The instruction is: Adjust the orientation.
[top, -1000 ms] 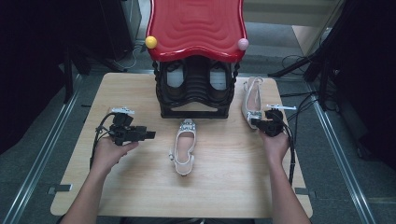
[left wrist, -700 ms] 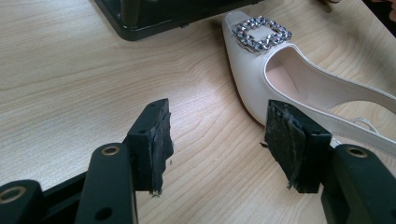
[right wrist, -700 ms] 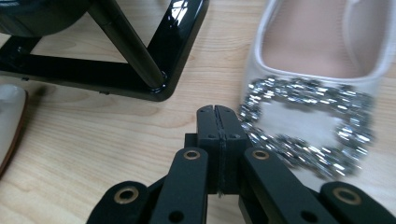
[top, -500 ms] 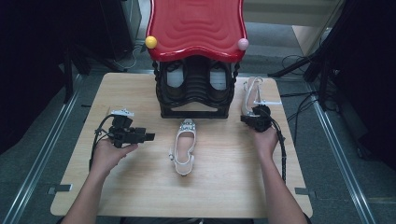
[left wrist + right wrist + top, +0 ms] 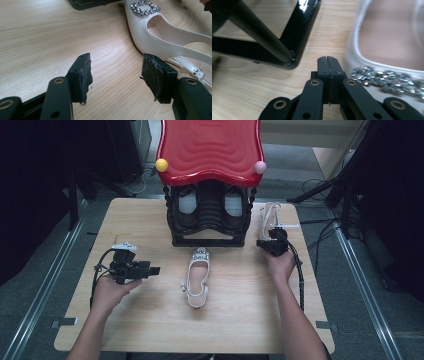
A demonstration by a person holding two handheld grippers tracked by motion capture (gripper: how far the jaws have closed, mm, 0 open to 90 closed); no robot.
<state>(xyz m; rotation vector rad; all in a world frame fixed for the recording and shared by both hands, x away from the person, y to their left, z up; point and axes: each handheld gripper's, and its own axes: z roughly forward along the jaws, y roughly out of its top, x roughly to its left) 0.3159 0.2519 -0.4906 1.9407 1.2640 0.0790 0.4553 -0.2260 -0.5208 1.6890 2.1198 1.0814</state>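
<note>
A: Two white shoes are out on the table (image 5: 150, 220) — where do you see them?

B: One white shoe (image 5: 197, 279) lies near the middle, just at six o'clock of the black rack (image 5: 209, 222) with the red top (image 5: 210, 147). The second shoe (image 5: 270, 215) lies at three o'clock of the rack, along its side.

A: And your left gripper (image 5: 154, 269)?

B: You hold it at nine o'clock of the middle shoe, well apart from it, pointing toward it. In the left gripper view (image 5: 116, 75) its jaws stand wide with bare wood between the pads (image 5: 86, 75); the shoe's sparkling buckle (image 5: 145, 6) sits at one o'clock.

A: Your right gripper (image 5: 261, 243)?

B: It sits beside the second shoe's toe end. In the right gripper view (image 5: 328, 61) the pads meet — pressed together on nothing. The rack's foot (image 5: 294, 53) lies at ten o'clock, the shoe's glittery trim (image 5: 387, 77) at three o'clock.
</note>
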